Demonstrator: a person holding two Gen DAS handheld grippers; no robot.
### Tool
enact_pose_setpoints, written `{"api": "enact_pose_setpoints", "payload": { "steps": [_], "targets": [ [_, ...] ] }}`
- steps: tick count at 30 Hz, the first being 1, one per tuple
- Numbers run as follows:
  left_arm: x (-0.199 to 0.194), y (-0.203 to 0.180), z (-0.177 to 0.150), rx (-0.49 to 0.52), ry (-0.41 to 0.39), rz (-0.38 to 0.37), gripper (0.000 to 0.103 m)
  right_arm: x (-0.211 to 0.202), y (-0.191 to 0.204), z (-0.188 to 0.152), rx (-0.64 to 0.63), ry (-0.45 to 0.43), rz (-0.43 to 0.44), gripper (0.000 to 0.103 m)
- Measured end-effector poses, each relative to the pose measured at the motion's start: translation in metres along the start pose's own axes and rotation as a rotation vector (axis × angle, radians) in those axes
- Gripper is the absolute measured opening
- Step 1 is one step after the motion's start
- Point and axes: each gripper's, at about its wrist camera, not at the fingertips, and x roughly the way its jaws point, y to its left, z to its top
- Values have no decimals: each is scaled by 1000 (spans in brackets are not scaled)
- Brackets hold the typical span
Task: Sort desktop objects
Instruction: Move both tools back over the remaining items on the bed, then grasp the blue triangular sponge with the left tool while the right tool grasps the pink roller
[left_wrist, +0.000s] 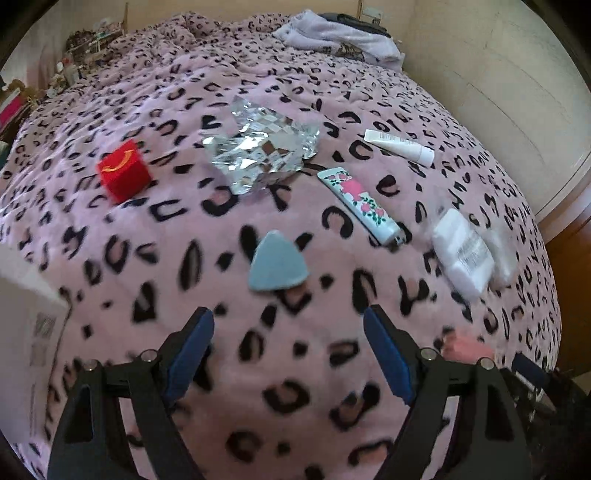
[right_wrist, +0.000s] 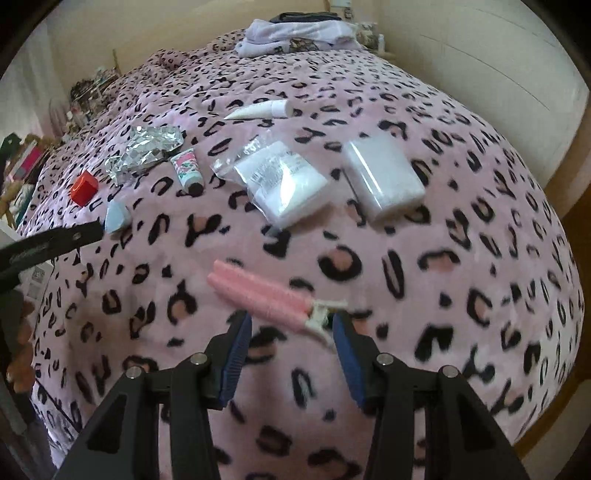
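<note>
1. Two grippers hovered over a leopard-print blanket (left_wrist: 295, 369).
2. Left gripper (left_wrist: 288, 325) gaped empty near a soft blue sponge wedge (left_wrist: 277, 264).
3. Right gripper (right_wrist: 291, 325), partly spread, bracketed a light, stiff pink hair clip (right_wrist: 266, 295), untouched; its white handle end seemed best to grasp.

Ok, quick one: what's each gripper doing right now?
Left gripper: open, holding nothing, above the blue sponge.
Right gripper: open, nothing gripped; pink hair clip lies at its fingers.

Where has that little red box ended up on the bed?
In the left wrist view the red box sits on the leopard-print blanket, left of the crumpled silver foil and beyond the blue triangular sponge.
</note>
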Motion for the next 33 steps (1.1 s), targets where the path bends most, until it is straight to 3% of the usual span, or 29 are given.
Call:
{"api": "enact_pose_setpoints", "payload": {
  "steps": [14,21,27,29,31,33],
  "targets": [
    [59,-2,10,-22,88,31,84,38,17,23,-198,68,103,52],
    [68,-7,8,-22,86,40,92,50,24,27,-359,142,147,59],
    [75,-9,7,-42,69,69,91,68,34,22,-479,180,91,60],
    [73,-12,6,-39,51,77,83,69,34,18,-477,157,84,60],
    [70,-16,6,-18,37,83,62,66,33,16,-460,136,86,60],
    [67,-21,6,4,30,84,49,64,30,15,-430,124,86,55]
  ]
}}
